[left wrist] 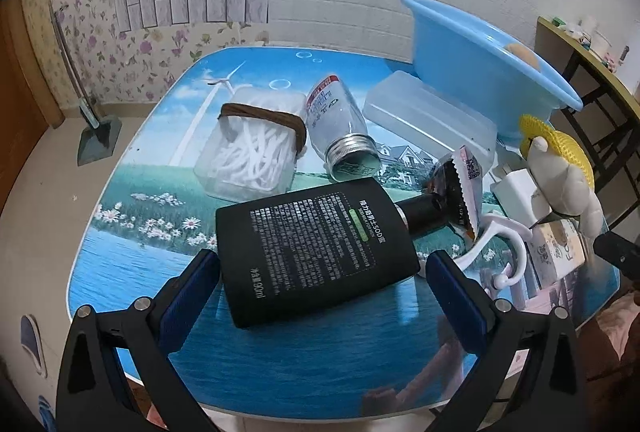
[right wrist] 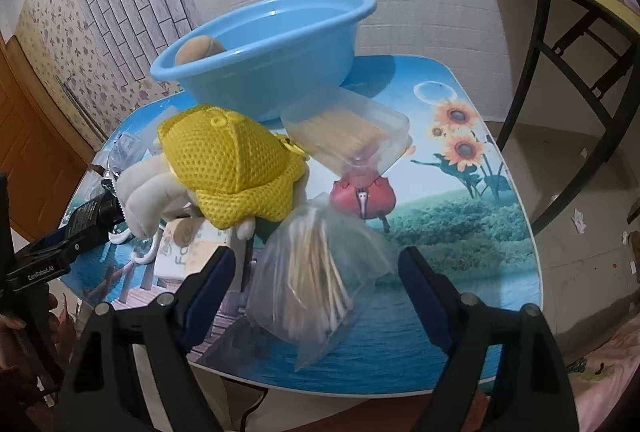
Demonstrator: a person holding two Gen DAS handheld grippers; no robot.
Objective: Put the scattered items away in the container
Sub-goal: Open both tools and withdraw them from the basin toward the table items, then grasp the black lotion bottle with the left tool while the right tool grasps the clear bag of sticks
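On the picture-printed table, the left gripper is straddling the black bottle unclenched; the right gripper, released, is flanking the bag of sticks.

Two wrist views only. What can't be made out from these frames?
- Blue basin interior: right wrist view, near rim hides all but a tan rounded item; left wrist view shows mostly the outside wall.
- Plush toy: right wrist view, yellow mesh hat covers its head.
- Small carton: left wrist view, toy and white hook overlap it; print unreadable.
- Black bottle label: left wrist view, text too small.
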